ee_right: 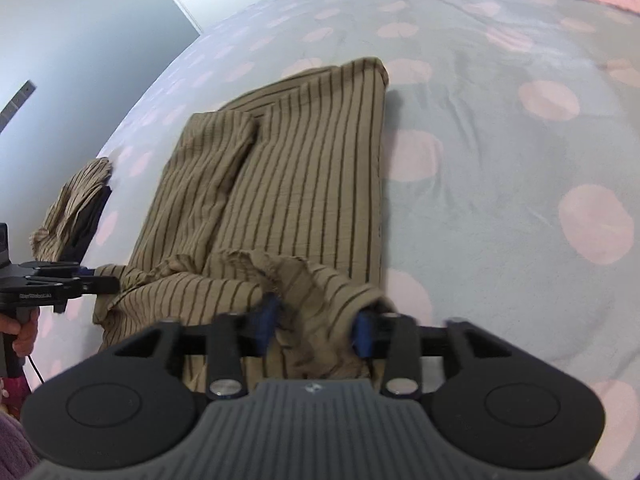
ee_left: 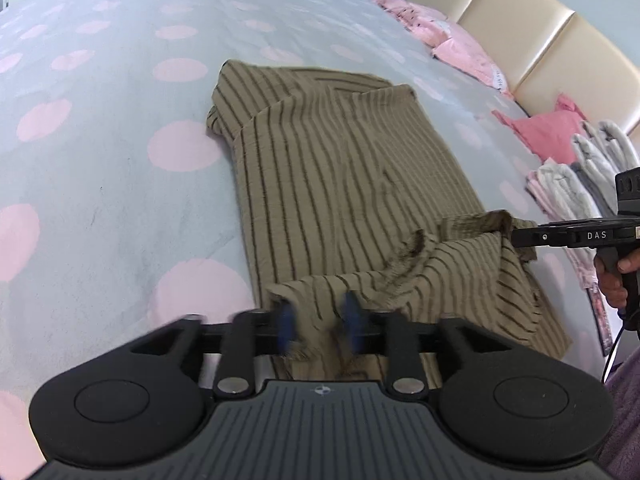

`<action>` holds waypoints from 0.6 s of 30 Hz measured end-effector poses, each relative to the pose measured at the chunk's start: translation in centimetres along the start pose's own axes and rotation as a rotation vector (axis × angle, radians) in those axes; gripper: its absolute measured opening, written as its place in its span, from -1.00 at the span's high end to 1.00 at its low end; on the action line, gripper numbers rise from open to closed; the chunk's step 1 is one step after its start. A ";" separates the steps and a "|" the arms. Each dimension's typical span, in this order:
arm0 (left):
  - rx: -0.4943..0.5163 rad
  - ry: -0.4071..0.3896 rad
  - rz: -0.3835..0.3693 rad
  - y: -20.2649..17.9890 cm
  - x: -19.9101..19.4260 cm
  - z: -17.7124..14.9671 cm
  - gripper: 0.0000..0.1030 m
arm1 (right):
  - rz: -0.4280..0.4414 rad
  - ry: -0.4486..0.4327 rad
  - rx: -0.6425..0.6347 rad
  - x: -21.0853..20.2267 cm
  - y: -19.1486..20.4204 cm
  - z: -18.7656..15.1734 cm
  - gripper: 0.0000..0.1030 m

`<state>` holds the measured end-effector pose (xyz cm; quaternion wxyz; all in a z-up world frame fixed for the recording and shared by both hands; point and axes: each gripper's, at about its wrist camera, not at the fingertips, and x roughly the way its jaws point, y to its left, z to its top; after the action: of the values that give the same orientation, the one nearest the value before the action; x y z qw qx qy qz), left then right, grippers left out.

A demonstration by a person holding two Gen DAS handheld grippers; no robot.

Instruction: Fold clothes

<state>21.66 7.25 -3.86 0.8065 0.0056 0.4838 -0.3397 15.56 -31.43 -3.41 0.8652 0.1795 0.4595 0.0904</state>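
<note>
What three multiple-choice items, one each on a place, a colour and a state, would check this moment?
1. Where does the garment lie? A: on a chair. B: on the bed. C: on the floor.
2. What colour are the dots on the cover? A: blue. B: green. C: pink.
3. How do the right tool jaws stand? A: pressed together. B: apart, nothing between. C: apart, cloth between.

Answers:
1 B: the striped garment is spread on the dotted cover.
2 C: pale pink rounds on grey.
3 C: the blue pads stand apart with bunched hem between them.
</note>
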 end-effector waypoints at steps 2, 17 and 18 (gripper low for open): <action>0.044 -0.022 0.032 -0.8 -1.3 -0.7 0.11 | -0.026 -0.021 -0.030 -1.3 0.6 -0.6 -0.02; 0.518 -0.084 0.246 -13.3 -5.6 -10.5 0.10 | -0.162 -0.108 -0.509 -7.3 6.7 -12.9 -0.16; 0.569 -0.074 0.266 -14.0 -5.3 -11.3 0.10 | -0.178 -0.107 -0.567 -7.4 7.3 -13.9 -0.16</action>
<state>3.55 3.14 -1.22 0.8269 0.2820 0.3347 -0.3532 -0.03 -23.95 -2.09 0.9083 -0.1056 0.3836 0.1295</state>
